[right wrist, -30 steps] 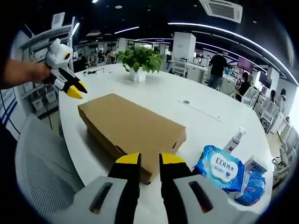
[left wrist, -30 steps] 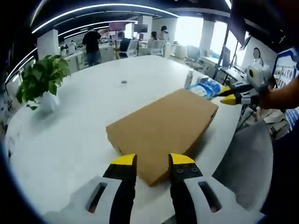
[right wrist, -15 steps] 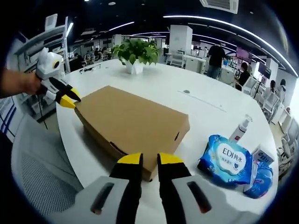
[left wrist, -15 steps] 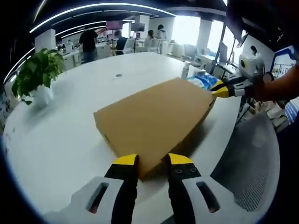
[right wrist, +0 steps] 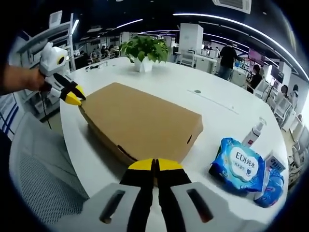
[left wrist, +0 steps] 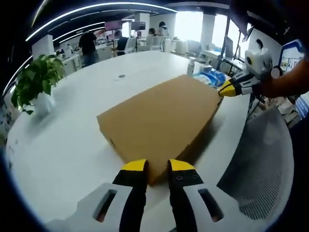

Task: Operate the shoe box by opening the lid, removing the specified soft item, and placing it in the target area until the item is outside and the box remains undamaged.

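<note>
The box (left wrist: 161, 125) is lying flat on the table (left wrist: 72, 130), lid closed — nothing removed yet. The left gripper (left wrist: 157, 166) is sitting at one corner, jaws narrowly apart; the right gripper (right wrist: 155, 165) is meeting the opposite corner, jaws together, gripping nothing visible. Opening, removal, placement are all pending.

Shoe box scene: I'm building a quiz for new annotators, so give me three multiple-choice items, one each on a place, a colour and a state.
1. Where is the potted plant?
A. On the white table, beyond the box
B. On the box lid
C. On the chair

2. What colour are the gripper tips?
A. Red
B. Yellow
C. Green

3. What state is the shoe box in?
A. Lid off
B. Crushed
C. Lid closed

Answers: 1 A, it stands on the tabletop past the box. 2 B, the right gripper and left gripper show yellow tips. 3 C, the lid lies flat.
</note>
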Action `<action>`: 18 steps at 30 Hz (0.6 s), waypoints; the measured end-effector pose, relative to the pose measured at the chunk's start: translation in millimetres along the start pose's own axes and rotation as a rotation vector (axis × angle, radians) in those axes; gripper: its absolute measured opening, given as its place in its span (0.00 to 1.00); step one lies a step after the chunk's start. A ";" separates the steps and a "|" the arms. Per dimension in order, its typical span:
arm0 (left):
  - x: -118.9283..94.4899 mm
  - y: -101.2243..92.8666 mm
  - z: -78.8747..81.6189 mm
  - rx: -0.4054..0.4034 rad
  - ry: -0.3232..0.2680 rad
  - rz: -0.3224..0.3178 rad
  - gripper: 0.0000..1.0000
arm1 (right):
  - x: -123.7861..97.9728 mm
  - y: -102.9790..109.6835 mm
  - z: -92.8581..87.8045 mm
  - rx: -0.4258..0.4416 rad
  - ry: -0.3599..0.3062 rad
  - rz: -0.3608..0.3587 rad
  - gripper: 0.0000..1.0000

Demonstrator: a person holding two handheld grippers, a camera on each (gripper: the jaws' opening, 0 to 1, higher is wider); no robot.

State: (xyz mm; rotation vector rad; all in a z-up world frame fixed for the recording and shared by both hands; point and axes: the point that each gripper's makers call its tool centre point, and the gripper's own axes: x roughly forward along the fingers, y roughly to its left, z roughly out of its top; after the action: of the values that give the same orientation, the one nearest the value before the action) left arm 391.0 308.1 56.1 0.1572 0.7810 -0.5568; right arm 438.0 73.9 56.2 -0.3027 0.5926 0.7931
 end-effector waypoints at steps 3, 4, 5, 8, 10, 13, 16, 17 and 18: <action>-0.2 0.2 0.1 -0.010 0.000 -0.005 0.13 | -0.2 -1.5 0.1 0.042 -0.012 0.002 0.00; -0.2 0.3 0.5 -0.013 0.000 -0.006 0.13 | -0.1 -1.3 0.6 0.039 -0.011 0.002 0.00; -0.8 -0.4 1.2 -0.017 0.000 -0.008 0.14 | -0.4 -2.4 1.9 0.035 -0.008 0.003 0.01; -2.8 -0.4 3.0 -0.037 -0.006 0.001 0.26 | -4.4 -7.1 11.3 0.065 -0.041 0.008 0.23; -9.7 1.5 10.6 -0.015 -0.064 0.024 0.35 | -11.7 -5.4 17.1 0.005 -0.051 0.022 0.25; -15.3 0.9 2.6 0.055 -0.073 0.013 0.48 | -14.2 3.1 0.8 -0.064 -0.010 0.090 0.26; -9.8 2.2 -14.8 0.102 -0.058 0.004 0.64 | -10.5 3.6 -15.2 -0.055 0.025 0.109 0.32; -8.0 3.1 -17.2 0.120 -0.060 0.009 0.68 | -8.4 3.3 -19.3 -0.050 0.033 0.109 0.35; -5.7 3.5 -19.6 0.128 -0.059 0.012 0.70 | -6.1 1.1 -26.0 -0.071 0.057 0.097 0.35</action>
State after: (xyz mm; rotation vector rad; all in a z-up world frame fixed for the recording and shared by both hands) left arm 377.4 319.9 46.0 0.2619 0.6875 -0.5978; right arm 423.9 58.9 39.1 -0.3649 0.6366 0.9030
